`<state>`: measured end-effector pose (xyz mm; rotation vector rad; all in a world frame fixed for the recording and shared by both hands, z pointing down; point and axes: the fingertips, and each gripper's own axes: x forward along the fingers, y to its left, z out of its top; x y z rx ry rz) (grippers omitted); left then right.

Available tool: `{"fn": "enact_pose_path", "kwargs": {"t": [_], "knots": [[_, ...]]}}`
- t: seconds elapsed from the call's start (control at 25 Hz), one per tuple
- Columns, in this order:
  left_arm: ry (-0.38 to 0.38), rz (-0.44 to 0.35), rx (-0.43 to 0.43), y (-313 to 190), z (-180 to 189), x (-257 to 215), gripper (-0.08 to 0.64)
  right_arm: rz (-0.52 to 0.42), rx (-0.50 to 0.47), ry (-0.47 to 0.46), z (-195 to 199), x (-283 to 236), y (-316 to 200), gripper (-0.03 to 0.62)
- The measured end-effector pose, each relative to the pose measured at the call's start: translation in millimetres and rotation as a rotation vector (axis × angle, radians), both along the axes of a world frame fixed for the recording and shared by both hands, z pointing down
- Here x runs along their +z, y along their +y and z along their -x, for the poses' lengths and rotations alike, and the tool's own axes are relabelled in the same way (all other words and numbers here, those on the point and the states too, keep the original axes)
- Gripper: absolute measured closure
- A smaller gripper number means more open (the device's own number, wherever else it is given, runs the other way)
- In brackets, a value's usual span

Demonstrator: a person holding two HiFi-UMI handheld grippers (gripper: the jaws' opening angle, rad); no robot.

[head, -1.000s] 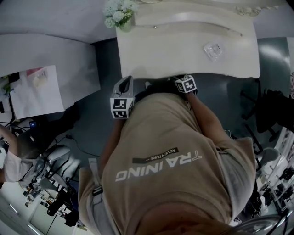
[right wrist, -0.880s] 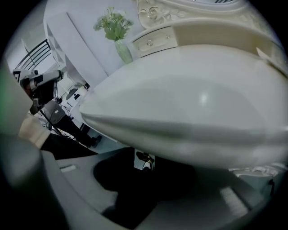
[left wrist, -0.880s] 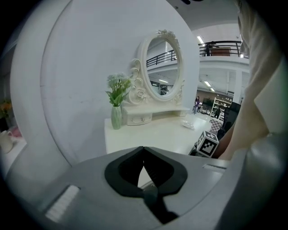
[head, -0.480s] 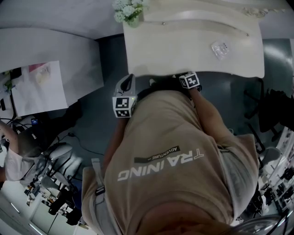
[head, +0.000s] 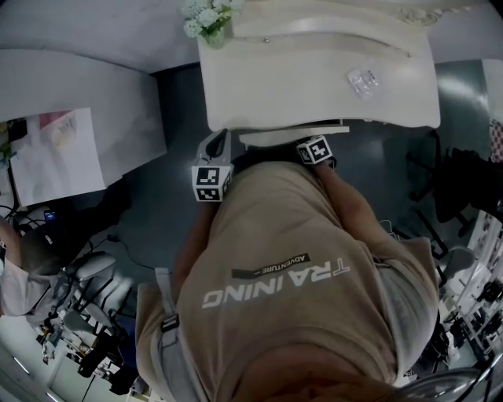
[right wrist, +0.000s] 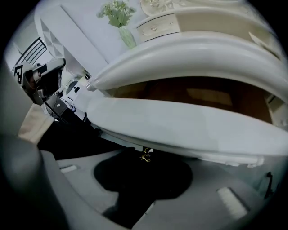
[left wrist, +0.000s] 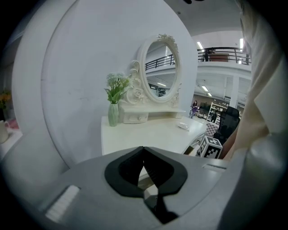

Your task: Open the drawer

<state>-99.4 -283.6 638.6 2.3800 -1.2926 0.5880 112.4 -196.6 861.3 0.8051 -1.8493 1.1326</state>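
A white dressing table (head: 314, 78) stands ahead of me, and its drawer (head: 291, 135) sticks out a little from under the top. In the right gripper view the white drawer front (right wrist: 180, 126) spans the frame, with the brown inside (right wrist: 198, 94) showing above it. A small brass pull (right wrist: 145, 155) hangs under the front, and my right gripper (right wrist: 145, 159) is shut on it. The right gripper's marker cube (head: 316, 149) sits against the drawer front. Left of the drawer, my left gripper (head: 216, 143) is shut on nothing (left wrist: 144, 150) and points across the tabletop (left wrist: 148, 134).
A vase of flowers (head: 206, 20) stands at the tabletop's back left corner, a small clear packet (head: 363, 81) lies at its right. An oval mirror (left wrist: 158, 74) and a small drawer box (left wrist: 135, 117) are at the back. A white desk (head: 71, 102) stands left, a dark chair (head: 464, 188) right.
The drawer front has slid out from under the tabletop towards me, and the right gripper has come back with it. The left gripper has stayed in place.
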Motion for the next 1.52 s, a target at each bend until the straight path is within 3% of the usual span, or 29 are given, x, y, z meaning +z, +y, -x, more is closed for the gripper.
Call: {"fn": "enact_pose_path", "kwargs": {"t": [0.2,0.56,0.76,1.08,1.52], "knots": [[-0.045,0.028,-0.035,26,-15,-6,0.561,0.006,-0.01,-0.055,-6,3,18,0.464],[-0.053,0.085,-0.072,73,-59,-26,0.561,-0.043,-0.02,-0.105,-24,-6,33,0.465],[-0.027,0.095,-0.102,100,-69,-19,0.561,0.0,-0.055,-0.12,-24,-3,63,0.465],[0.023,0.087,-0.133,142,-43,-13,0.561,0.014,-0.034,-0.092,-19,1,96,0.464],[0.039,0.105,-0.093,215,43,6,0.561,0.037,0.112,0.044,-2,-2,150,0.463]]}}
